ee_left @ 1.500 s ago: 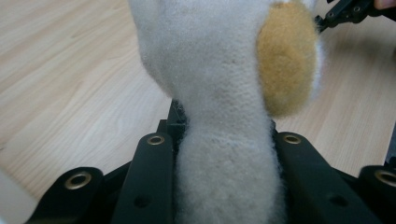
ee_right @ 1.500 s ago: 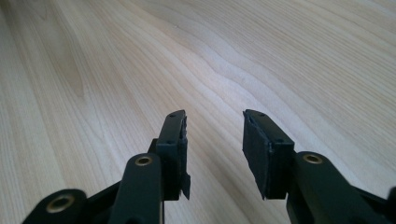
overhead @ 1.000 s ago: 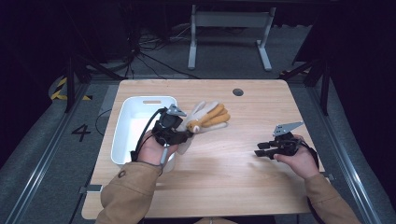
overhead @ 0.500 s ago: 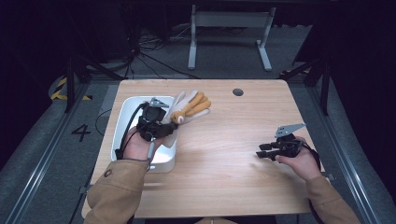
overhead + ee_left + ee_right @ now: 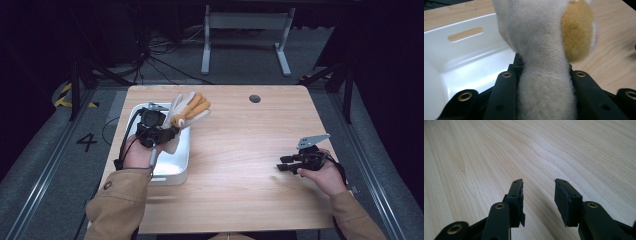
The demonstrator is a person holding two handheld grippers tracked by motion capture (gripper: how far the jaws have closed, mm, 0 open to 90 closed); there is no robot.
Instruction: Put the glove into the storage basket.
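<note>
Left gripper (image 5: pixel 170 131) — clamped on glove (image 5: pixel 190 109), carried over white bin (image 5: pixel 181 167); next, lower and release. Right gripper (image 5: pixel 286 164) — jaws apart, empty, idle.

A white knitted work glove (image 5: pixel 186 111) with orange-coated fingers is lifted off the surface, its cuff pinched between the jaws of the left claw (image 5: pixel 167 131). Its fingers fan out up and to the right, over the near corner of a white tray (image 5: pixel 176 165).
</note>
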